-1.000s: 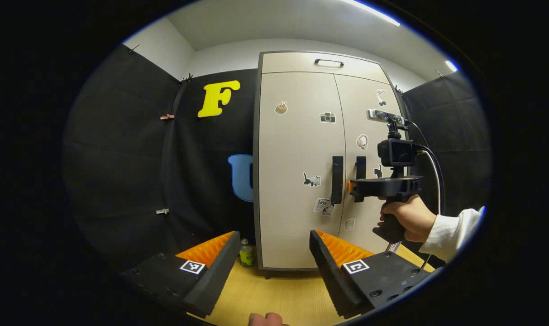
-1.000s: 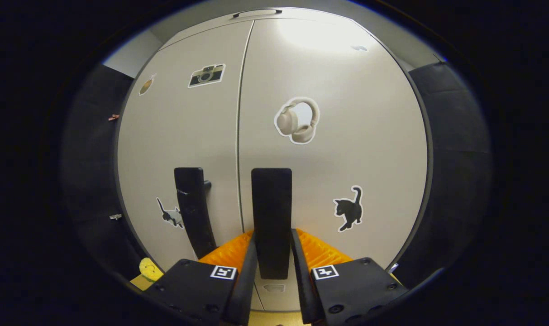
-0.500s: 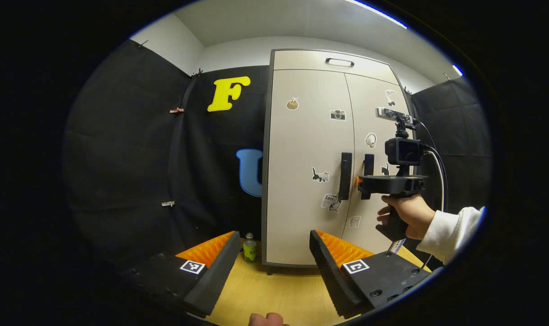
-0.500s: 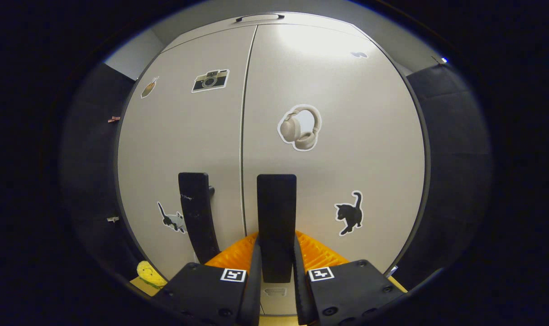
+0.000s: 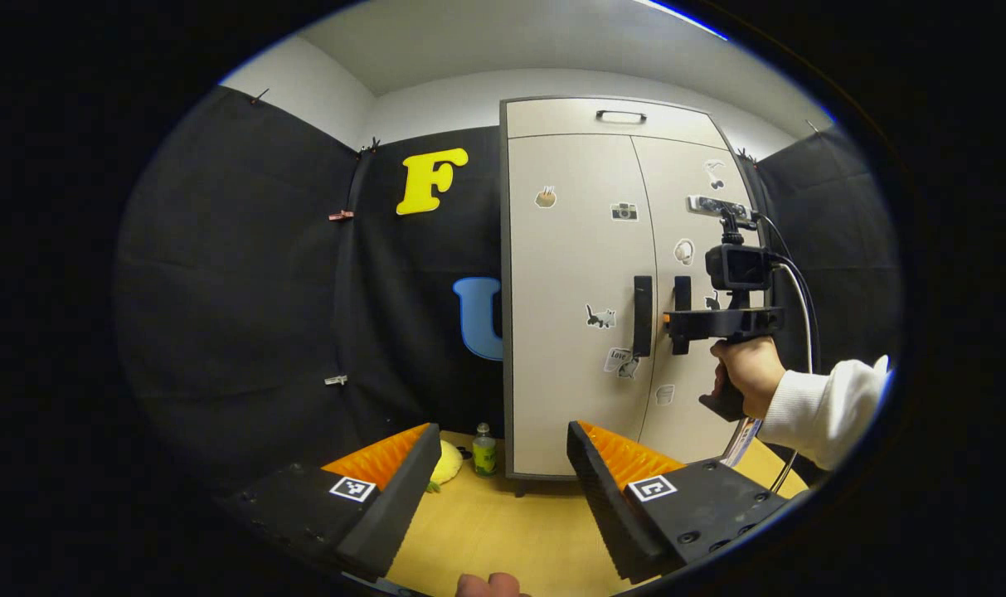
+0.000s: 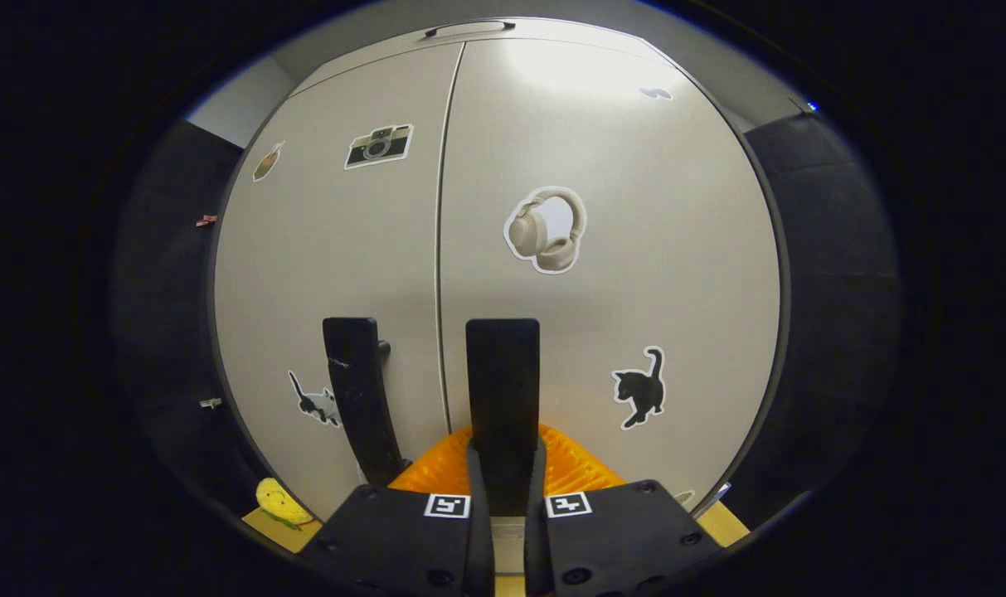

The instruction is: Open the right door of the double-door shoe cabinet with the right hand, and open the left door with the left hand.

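In the left gripper view, the left gripper (image 5: pixel 498 464) hangs wide open over the table (image 5: pixel 503 531), well back from the shoe cabinet (image 5: pixel 569 332). In the right gripper view, the right gripper (image 6: pixel 503 489) is clamped on the right door handle (image 6: pixel 503 390); both doors look closed.

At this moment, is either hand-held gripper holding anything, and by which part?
The right hand-held gripper is closed on the right door's handle, gripping its lower end. The left hand-held gripper is open, holding nothing.
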{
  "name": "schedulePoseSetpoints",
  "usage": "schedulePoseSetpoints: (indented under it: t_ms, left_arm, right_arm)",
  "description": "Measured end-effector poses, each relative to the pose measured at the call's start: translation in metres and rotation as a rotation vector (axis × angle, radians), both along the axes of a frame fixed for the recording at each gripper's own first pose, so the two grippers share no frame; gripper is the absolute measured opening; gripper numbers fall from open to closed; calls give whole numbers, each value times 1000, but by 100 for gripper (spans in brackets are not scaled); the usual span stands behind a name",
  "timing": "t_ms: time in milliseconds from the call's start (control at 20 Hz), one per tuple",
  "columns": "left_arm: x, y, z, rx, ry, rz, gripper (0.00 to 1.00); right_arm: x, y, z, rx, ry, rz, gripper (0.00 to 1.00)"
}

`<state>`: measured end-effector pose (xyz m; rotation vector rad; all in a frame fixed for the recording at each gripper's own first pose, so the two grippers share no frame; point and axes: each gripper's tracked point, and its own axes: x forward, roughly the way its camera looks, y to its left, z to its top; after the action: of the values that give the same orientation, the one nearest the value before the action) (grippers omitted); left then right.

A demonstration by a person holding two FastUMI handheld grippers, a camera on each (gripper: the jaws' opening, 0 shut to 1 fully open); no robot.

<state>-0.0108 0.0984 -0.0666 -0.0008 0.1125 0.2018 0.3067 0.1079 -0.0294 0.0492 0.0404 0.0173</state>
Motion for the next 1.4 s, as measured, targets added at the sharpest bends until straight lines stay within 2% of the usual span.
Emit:
schedulePoseSetpoints:
  t_ms: [50, 450, 900, 1400]
  left_arm:
    - [-2, 0, 2, 5, -4, 2, 95]
    - [-15, -22, 13, 4, -20, -16, 95]
    - [-21, -50, 19, 17, -23, -63, 95]
    - [-13, -76, 15, -24, -13, -114, 95]
  right_arm:
    - [-3, 1, 1, 7, 4, 5, 13]
    - [-32, -3, 4, 26, 18, 101, 13]
    - [-57, -17, 7, 44, 12, 132, 13]
    - [-83, -37, 8, 59, -6, 143, 13]
